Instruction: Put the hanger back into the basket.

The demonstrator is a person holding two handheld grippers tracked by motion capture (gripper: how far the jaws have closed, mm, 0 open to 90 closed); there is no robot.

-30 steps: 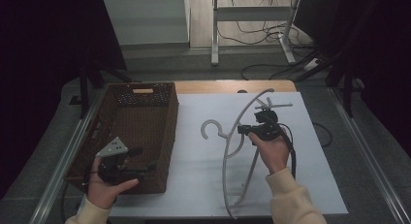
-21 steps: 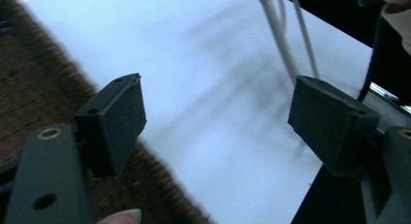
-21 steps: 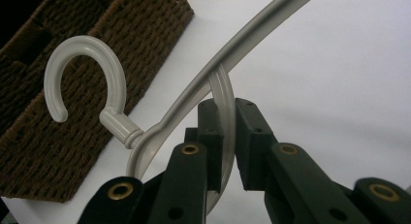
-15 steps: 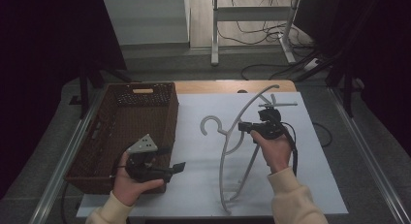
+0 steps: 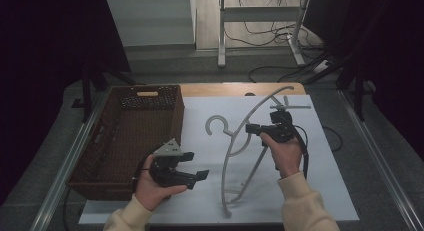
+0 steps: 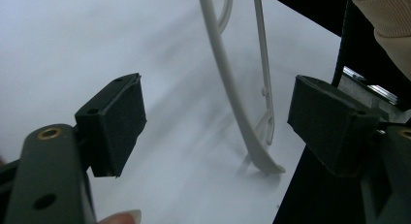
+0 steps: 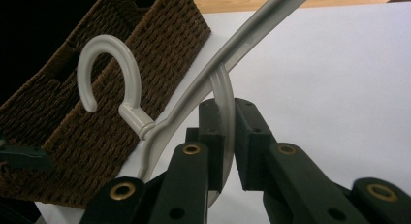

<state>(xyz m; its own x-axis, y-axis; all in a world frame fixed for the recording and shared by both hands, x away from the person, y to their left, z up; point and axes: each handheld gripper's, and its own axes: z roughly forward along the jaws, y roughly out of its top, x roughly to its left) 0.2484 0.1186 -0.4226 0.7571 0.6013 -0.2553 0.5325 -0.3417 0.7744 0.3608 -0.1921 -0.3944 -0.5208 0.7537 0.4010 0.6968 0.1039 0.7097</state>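
A pale grey plastic hanger [image 5: 234,147] stands tilted over the white table sheet, its hook [image 5: 216,122] toward the basket. My right gripper [image 5: 253,129] is shut on the hanger's inner curved strip near the neck, and in the right gripper view that strip [image 7: 224,95] sits pinched between the pads of the right gripper [image 7: 227,141]. The hanger's near tip [image 6: 264,163] touches the sheet. My left gripper [image 5: 195,164] hovers open just left of that lower end. In the left gripper view, the hanger arm [image 6: 224,71] runs between the wide-apart pads of the left gripper [image 6: 218,122], untouched.
A brown wicker basket [image 5: 174,116] stands on the left of the table, its woven wall [image 7: 160,40] close behind the hook. The white sheet [image 5: 325,181] covers the table to the right. A black cable [image 5: 305,151] trails from the right gripper.
My left gripper has moved right, from over the basket's near corner out over the white sheet beside the hanger's lower end. The right gripper has stayed put, still gripping the hanger.
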